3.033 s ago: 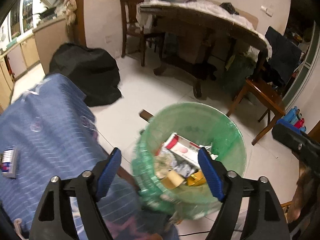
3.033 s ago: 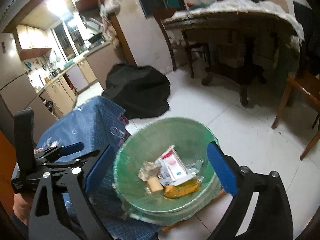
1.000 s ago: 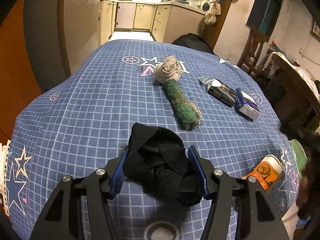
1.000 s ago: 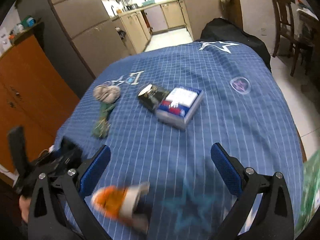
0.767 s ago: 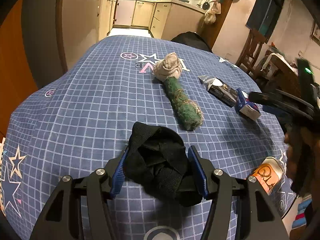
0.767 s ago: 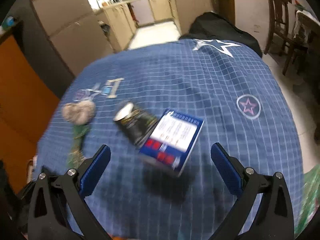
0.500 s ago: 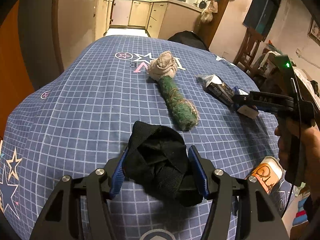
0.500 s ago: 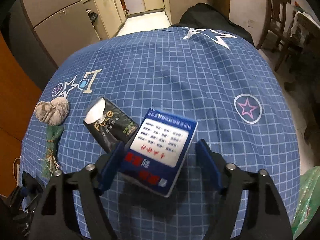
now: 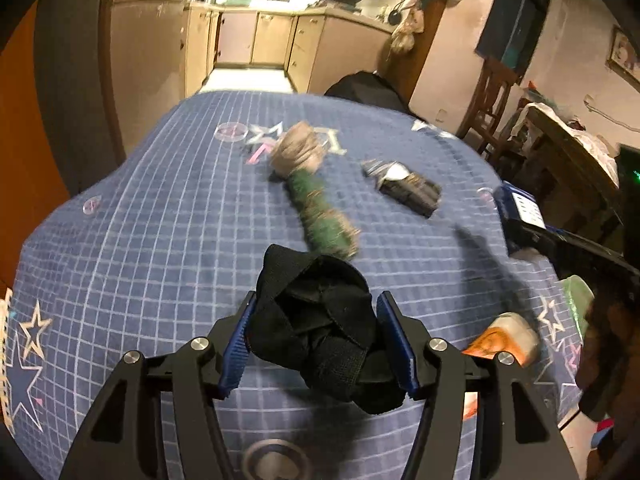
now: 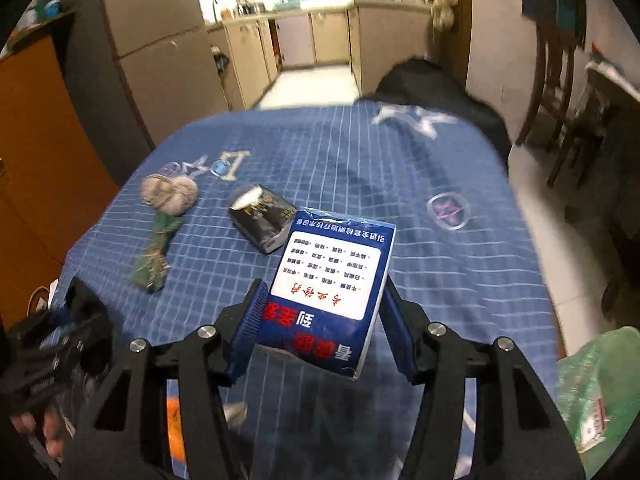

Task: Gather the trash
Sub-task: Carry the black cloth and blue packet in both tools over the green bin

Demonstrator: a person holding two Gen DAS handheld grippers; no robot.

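Observation:
My left gripper (image 9: 318, 346) is shut on a crumpled black cloth (image 9: 320, 336) above the blue checked tablecloth (image 9: 160, 240). My right gripper (image 10: 322, 330) has its jaws closing on a blue carton with a white label (image 10: 332, 284), lifted off the cloth; its pads press the carton's sides. That carton (image 9: 520, 208) also shows at the right in the left wrist view. On the table lie a green and beige rag roll (image 9: 312, 196) (image 10: 160, 240), a dark foil packet (image 9: 408, 188) (image 10: 262, 218) and an orange paper cup (image 9: 500, 340).
The green trash bin (image 10: 592, 384) stands past the table's right edge. A black bag (image 10: 432, 84) sits on the floor behind the table. Wooden chairs (image 10: 560, 80) and another table (image 9: 568, 140) are at the right. Kitchen cabinets (image 9: 256, 36) are far back.
My right gripper swung over the blue carton, closed on it and lifted it off the table. My left gripper kept its grip on the black cloth and shifted slightly with it.

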